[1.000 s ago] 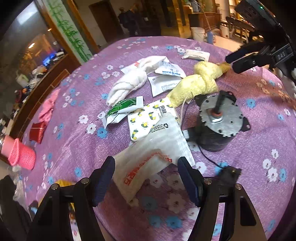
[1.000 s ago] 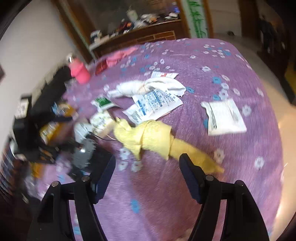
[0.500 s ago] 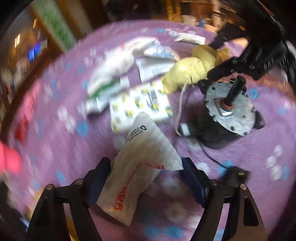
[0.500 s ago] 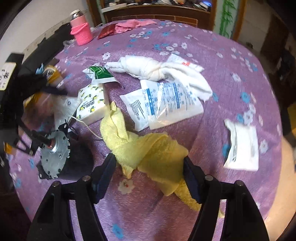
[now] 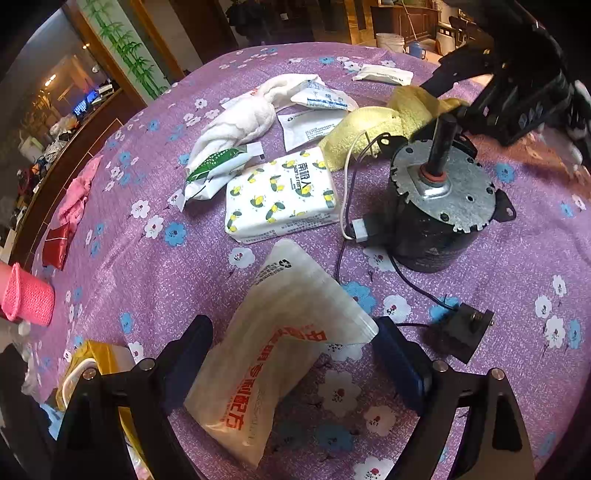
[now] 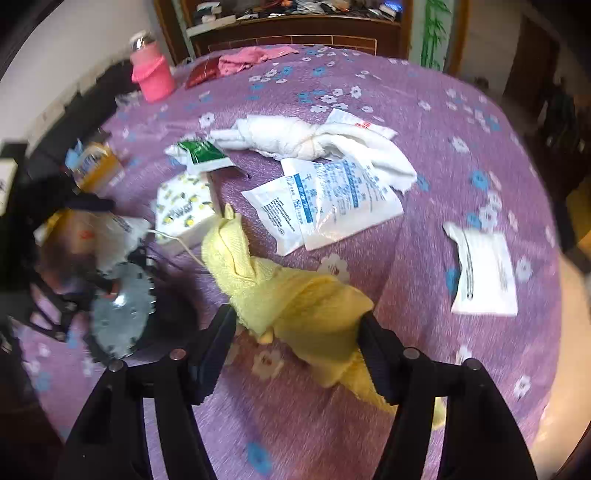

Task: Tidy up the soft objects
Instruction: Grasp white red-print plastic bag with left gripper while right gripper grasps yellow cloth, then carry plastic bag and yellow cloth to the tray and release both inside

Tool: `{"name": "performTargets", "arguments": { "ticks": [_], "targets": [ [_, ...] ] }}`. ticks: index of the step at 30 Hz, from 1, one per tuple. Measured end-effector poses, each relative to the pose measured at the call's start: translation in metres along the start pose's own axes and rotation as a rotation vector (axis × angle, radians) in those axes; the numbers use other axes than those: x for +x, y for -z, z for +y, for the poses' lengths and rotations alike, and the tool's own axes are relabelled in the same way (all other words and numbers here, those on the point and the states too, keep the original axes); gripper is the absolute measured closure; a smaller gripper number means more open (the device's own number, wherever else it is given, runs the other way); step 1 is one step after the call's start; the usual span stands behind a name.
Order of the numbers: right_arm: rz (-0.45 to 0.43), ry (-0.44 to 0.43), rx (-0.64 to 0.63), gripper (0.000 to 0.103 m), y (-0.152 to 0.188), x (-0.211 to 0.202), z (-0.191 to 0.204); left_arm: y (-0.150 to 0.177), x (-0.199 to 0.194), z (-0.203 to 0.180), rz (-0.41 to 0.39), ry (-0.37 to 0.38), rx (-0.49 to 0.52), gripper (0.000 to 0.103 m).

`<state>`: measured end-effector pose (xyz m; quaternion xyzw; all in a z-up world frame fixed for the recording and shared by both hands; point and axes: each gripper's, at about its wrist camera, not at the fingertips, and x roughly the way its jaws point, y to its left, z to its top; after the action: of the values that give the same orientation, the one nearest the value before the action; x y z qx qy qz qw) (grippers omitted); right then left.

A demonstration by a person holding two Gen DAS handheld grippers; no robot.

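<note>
Here, both tools gape: left tool astride red-lettered pouch, right tool astride yellow towel.

A lived-in home room: a floral purple tablecloth, a cluttered wooden sideboard, a bamboo-painted panel.

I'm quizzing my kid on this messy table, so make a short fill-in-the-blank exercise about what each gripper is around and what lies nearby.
1. The open right gripper straddles the ____ towel.
2. The open left gripper straddles a pouch with ____ lettering.
3. The tissue pack is printed with ____.
4. The white towel is tied in a ____.

Missing words: yellow; orange; lemons; knot
</note>
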<state>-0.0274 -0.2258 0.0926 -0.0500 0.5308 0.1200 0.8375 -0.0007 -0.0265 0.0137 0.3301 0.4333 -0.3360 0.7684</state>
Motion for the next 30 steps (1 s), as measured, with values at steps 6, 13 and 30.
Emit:
{"name": "performTargets", "arguments": {
  "ticks": [6,13,30],
  "targets": [
    [-0.016,0.065,-0.063,0.058,-0.002,0.017,0.012,0.010,-0.010,0.001,0.009,0.071,-0.080,0.058],
    [-0.085,-0.002,0.088,0.061,0.012,-0.008,-0.003,0.029,-0.047,0.007,-0.081,0.112,-0.228,0.058],
    [-0.258,-0.152,0.308,0.060,0.074,-0.099,0.004,0.104,-0.153,-0.014,-0.387,0.284,-0.480,0.057]
  ]
}}
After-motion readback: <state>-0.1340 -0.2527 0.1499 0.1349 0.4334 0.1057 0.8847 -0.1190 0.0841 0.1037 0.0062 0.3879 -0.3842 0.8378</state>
